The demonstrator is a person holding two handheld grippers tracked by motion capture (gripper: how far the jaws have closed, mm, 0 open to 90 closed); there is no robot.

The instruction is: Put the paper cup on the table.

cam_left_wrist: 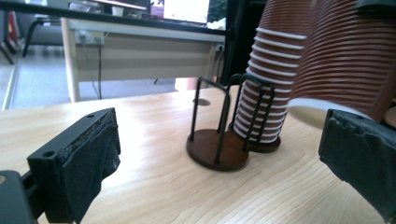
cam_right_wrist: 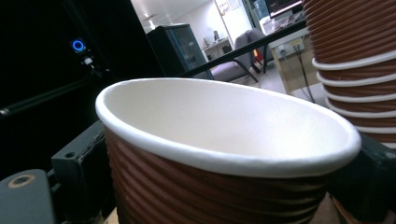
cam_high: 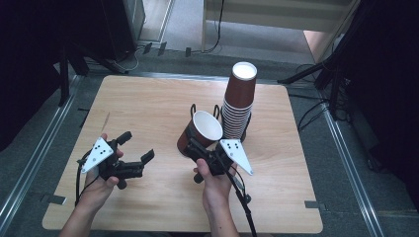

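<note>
A single ribbed brown paper cup (cam_high: 200, 131) with a white inside is tilted just above the table. My right gripper (cam_high: 191, 144) is shut on its lower wall. In the right gripper view the cup (cam_right_wrist: 224, 140) sits between the two black pads (cam_right_wrist: 79, 163). A tall stack of matching cups (cam_high: 240, 96) stands in a black wire holder right beside it. An empty wire holder (cam_left_wrist: 217, 147) on a round brown base stands next to the stack (cam_left_wrist: 266, 93). My left gripper (cam_high: 137, 146) hovers open at the table's left, with nothing between its pads (cam_left_wrist: 88, 158).
The wooden table (cam_high: 148, 98) has bare room at the left and along the front. Black stands and cables lie on the floor around it. A pale desk (cam_left_wrist: 140, 51) stands beyond the far edge.
</note>
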